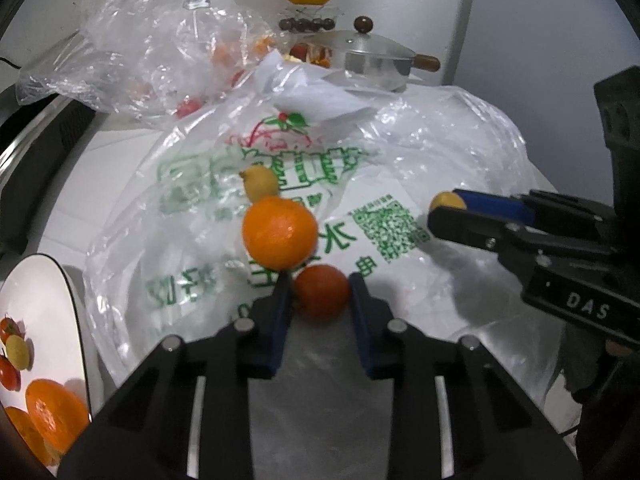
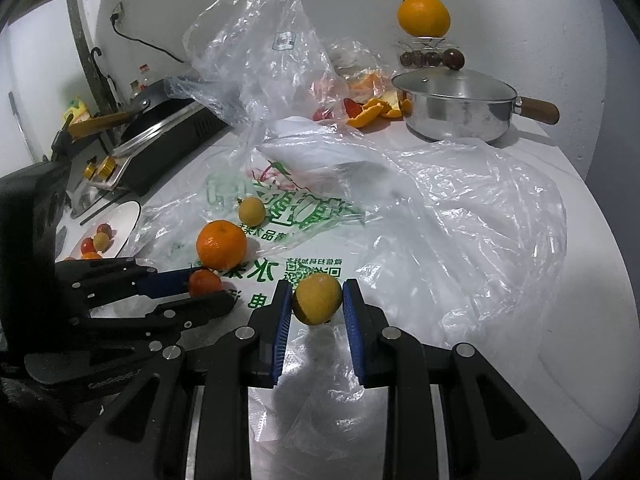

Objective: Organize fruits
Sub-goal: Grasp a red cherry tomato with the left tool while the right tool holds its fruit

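Left wrist view: left gripper [image 1: 319, 286] pinches a small red-orange fruit [image 1: 321, 297] on the printed plastic bag [image 1: 360, 236], just below an orange [image 1: 279, 232]. The plate [image 1: 52, 312] is cut off at the edge.

Right wrist view: right gripper [image 2: 316, 296] pinches a yellow fruit [image 2: 317, 298], its underside dark and blurred.

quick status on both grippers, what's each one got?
Left gripper: fingers closed on a small red-orange fruit, down on the printed plastic bag.
Right gripper: fingers closed on a small yellow fruit.
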Available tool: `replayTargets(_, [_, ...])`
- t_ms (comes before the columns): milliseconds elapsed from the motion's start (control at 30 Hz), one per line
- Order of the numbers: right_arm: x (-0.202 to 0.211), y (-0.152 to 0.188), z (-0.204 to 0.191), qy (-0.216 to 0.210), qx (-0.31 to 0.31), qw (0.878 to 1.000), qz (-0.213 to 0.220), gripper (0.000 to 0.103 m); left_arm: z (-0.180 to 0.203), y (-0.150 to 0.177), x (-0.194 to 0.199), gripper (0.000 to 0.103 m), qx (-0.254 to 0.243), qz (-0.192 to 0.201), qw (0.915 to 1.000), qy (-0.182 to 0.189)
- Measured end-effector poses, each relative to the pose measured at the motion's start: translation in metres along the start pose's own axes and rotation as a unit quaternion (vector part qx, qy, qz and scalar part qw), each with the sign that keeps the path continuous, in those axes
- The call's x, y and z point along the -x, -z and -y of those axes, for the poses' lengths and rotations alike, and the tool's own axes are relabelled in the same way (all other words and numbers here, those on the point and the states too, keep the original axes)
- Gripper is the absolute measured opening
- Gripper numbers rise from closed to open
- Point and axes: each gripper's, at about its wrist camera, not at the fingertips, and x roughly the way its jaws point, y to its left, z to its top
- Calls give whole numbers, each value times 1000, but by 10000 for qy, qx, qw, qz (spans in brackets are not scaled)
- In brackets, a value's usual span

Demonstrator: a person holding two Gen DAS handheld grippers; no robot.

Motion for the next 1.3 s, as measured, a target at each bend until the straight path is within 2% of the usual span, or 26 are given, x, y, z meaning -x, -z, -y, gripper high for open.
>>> replayTargets(333, [9,-4,-17,64,137,9999,47,28,-2,5,21,29,-9,177,9998,124])
replayTargets(567, [16,-8,-38,87,322,9994,86,28,-8,9,52,29,-12,496,9986,170])
replayTargets(933, [23,-12,-76,76,588,9982,118,28,-26,19,87,29,86,825,9964,151])
replayTargets(1300, [21,-14,-108,21,801,9968,38,28,-50,33,105,29,308,972,9948,55])
